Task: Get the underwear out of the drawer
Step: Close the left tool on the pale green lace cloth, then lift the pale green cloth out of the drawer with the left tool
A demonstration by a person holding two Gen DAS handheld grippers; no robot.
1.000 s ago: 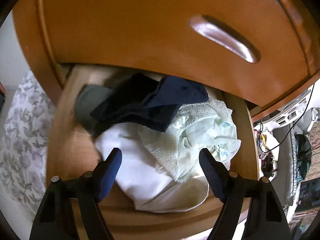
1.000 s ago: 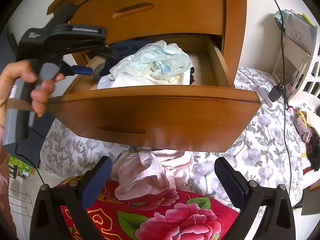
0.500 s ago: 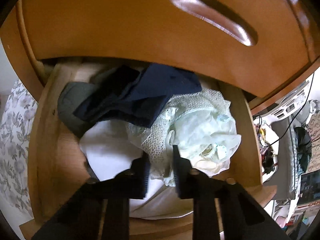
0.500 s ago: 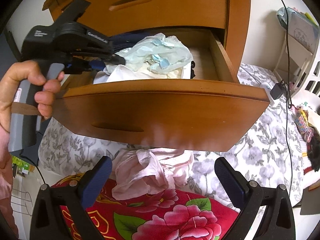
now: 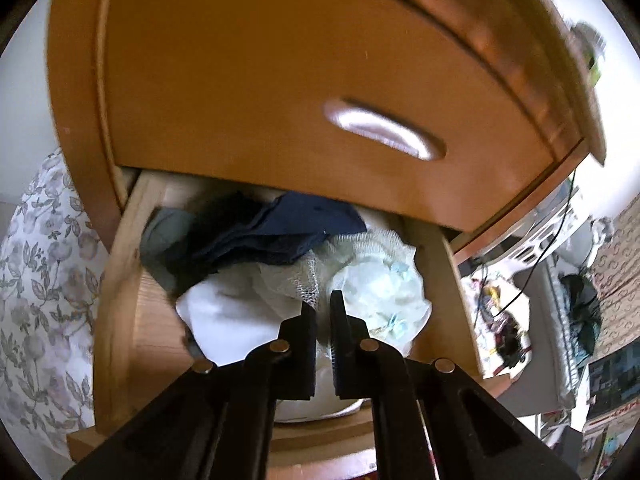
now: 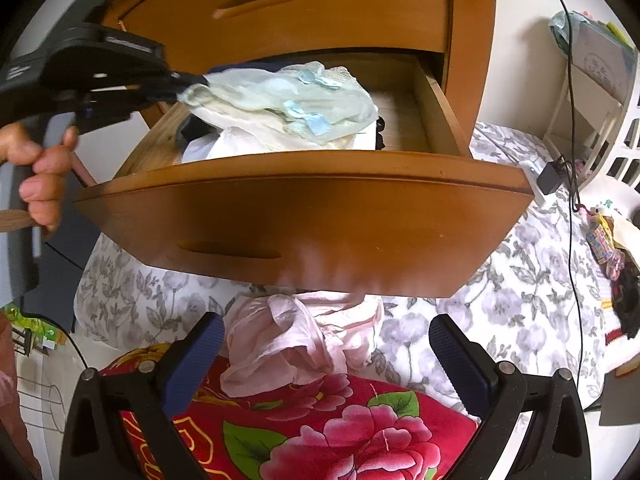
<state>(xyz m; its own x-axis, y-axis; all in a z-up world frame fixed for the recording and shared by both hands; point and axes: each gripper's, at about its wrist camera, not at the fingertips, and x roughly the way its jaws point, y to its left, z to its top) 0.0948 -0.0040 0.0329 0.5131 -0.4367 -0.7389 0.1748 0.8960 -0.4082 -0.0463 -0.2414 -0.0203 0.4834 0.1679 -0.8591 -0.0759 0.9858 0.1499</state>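
Risk: the left hand-held gripper (image 6: 188, 82) is pinching only an edge of the pale green underwear (image 6: 288, 104), which is still lying half in the open drawer (image 6: 304, 168); thin fabric may be slipping free or dragging the white garment (image 5: 236, 316) beneath, apparently. It is angling downward. The right hand-held gripper (image 6: 326, 354) is hovering wide open, empty, below the drawer front.

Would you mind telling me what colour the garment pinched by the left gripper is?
Pale mint-green sheer garment with light blue bows, clearest in the right wrist view.

Left wrist view looks down, close, into the drawer (image 5: 120, 280); right views its front.
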